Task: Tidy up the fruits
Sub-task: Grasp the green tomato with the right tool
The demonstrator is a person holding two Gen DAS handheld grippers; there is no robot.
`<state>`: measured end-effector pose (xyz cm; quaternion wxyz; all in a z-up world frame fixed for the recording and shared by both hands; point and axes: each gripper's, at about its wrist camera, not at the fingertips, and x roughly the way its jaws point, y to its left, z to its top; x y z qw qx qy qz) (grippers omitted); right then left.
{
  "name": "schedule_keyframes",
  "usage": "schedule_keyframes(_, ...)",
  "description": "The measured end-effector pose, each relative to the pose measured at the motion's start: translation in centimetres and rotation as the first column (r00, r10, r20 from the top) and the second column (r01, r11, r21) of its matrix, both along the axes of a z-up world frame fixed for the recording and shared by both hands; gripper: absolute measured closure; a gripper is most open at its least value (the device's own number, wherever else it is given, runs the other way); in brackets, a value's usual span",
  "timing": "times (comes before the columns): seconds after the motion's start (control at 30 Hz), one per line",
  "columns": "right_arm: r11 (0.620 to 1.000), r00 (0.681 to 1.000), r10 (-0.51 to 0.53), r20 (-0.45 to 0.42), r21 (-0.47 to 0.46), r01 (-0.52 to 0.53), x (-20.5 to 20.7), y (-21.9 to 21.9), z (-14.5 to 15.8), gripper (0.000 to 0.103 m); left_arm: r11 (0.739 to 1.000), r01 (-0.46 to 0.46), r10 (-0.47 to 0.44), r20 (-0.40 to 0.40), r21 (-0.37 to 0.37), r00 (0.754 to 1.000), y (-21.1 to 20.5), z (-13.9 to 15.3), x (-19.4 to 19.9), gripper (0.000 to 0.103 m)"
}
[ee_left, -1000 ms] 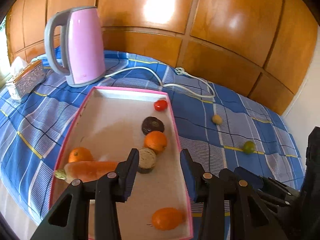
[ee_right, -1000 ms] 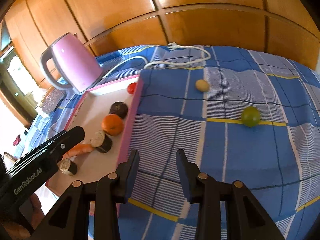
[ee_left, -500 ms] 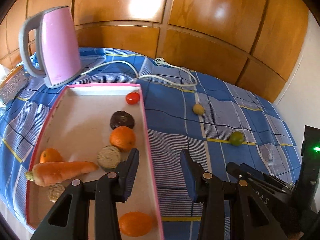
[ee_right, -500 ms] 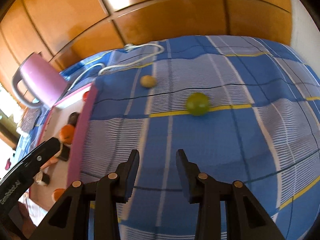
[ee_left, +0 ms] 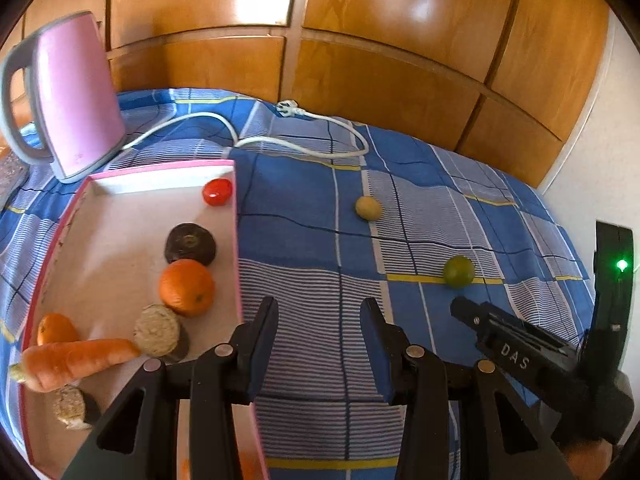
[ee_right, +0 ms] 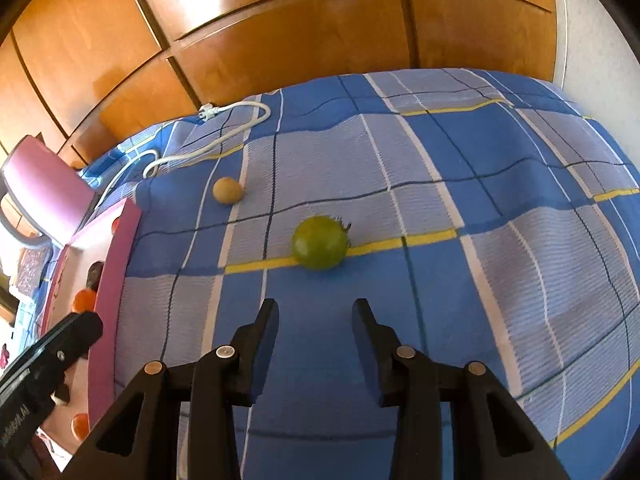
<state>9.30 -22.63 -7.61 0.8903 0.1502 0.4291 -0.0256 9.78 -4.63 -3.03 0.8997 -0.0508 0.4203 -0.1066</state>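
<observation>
A green fruit (ee_right: 319, 242) lies on the blue checked cloth (ee_right: 460, 184), just ahead of my open, empty right gripper (ee_right: 314, 326); it also shows in the left wrist view (ee_left: 459, 271). A small tan fruit (ee_right: 227, 190) lies farther back, also seen in the left wrist view (ee_left: 368, 208). The pink-rimmed tray (ee_left: 237, 240) holds a red tomato (ee_left: 217, 192), a dark round fruit (ee_left: 191, 243), an orange (ee_left: 186, 287), a carrot (ee_left: 76, 360) and several other pieces. My left gripper (ee_left: 320, 332) is open and empty, over the cloth beside the tray's right rim.
A pink kettle (ee_left: 76, 96) stands behind the tray, its white cord (ee_left: 304, 140) looping across the cloth. Wooden panels (ee_left: 360, 32) back the surface. The cloth drops off at the right edge by a white wall (ee_right: 592, 40).
Both grippers have swung right, away from the tray. The right gripper has closed in on the green fruit, which now sits centred ahead of its fingers.
</observation>
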Motion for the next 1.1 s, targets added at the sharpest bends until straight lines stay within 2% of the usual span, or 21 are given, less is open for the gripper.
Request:
schedule_keyframes(0.4, 1.0, 1.0, -0.004, -0.008, -0.002, 0.004, 3.0, -0.8, -0.3, 0.065, 1.0, 0.018, -0.018, -0.043, -0.009, 0.999, -1.8, -1.1, 2.6, 0.06)
schedule_keyframes(0.53, 1.0, 1.0, 0.011, 0.002, -0.027, -0.011, 3.7, -0.6, -0.5, 0.065, 1.0, 0.021, -0.022, -0.05, -0.013, 0.999, -2.2, -1.3, 3.5, 0.06)
schedule_keyframes(0.6, 0.999, 1.0, 0.018, 0.009, -0.041, -0.018, 3.8, -0.6, -0.5, 0.068, 1.0, 0.026, -0.027, -0.055, -0.011, 0.998, -2.5, -1.5, 3.9, 0.06)
schedule_keyframes(1.1, 0.994, 0.999, 0.03, 0.037, -0.107, -0.025, 4.7, -0.9, -0.6, 0.069, 0.999, 0.03, -0.033, -0.088, -0.03, 0.996, -4.3, -2.2, 7.3, 0.06)
